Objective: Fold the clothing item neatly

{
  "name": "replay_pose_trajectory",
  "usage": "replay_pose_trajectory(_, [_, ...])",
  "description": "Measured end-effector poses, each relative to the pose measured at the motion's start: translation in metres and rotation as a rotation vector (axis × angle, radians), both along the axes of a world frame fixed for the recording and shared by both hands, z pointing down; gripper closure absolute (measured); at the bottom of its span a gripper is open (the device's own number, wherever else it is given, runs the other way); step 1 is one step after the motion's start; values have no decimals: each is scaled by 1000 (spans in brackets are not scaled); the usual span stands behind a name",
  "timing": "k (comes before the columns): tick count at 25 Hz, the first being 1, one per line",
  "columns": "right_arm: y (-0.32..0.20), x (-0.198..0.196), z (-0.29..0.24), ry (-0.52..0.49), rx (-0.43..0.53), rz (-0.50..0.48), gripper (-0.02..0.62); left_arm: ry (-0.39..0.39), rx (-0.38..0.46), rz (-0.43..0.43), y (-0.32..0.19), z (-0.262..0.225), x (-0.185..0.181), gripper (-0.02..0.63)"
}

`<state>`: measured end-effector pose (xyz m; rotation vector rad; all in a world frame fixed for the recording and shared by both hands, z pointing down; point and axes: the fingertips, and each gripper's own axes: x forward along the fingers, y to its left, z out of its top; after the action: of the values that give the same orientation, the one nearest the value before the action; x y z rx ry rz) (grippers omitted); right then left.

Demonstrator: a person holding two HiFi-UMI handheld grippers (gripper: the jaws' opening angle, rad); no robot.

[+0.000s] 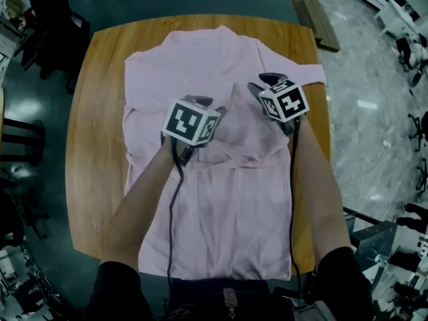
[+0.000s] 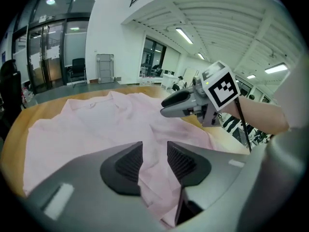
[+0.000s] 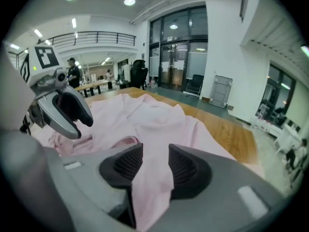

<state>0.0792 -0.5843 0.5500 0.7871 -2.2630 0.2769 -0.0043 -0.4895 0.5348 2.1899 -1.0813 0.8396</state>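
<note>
A pale pink garment (image 1: 221, 199) lies spread on the wooden table (image 1: 93, 179), collar at the far edge, with a sleeve bunched across its middle. My left gripper (image 1: 212, 112) hovers over the garment's centre. In the left gripper view its jaws (image 2: 154, 154) stand apart, a loose fold of pink cloth (image 2: 153, 182) running between the pads without being pinched. My right gripper (image 1: 262, 84) is just to the right of it and a little farther out. Its jaws (image 3: 155, 163) are also apart, with a ridge of cloth (image 3: 152, 187) lying between them.
The garment's hem hangs over the table's near edge. Bare wood shows at the left and along the right side (image 1: 321, 112). Dark chairs (image 1: 53, 19) stand off the far-left corner, and wooden planks (image 1: 314, 12) lie on the floor at the far right.
</note>
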Motion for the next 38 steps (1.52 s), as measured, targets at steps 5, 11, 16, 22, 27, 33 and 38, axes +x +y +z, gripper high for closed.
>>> replay_pose_trajectory(5, [-2, 68, -13, -127, -26, 189, 437, -18, 93, -49, -20, -16, 18, 583])
replay_pose_trajectory(11, [-26, 161, -9, -167, -5, 388, 437, -26, 122, -76, -48, -8, 50, 598])
replay_pose_trajectory(16, [-61, 236, 0, -158, 11, 532, 437, -56, 111, -86, -60, 6, 74, 598])
replay_pose_trajectory(22, [-113, 286, 14, -184, 1, 639, 379, -78, 103, -87, -68, 14, 84, 598])
replay_pose_trajectory(27, [-125, 293, 39, -174, -67, 650, 376, -86, 95, -106, -77, 21, 81, 598])
replay_pose_trajectory(33, [-111, 285, 37, -129, -60, 610, 561, -82, 91, -121, -75, 21, 69, 598])
replay_pose_trajectory(38, [-99, 287, -30, -224, 108, 623, 565, -103, 83, -152, -65, 18, 53, 598])
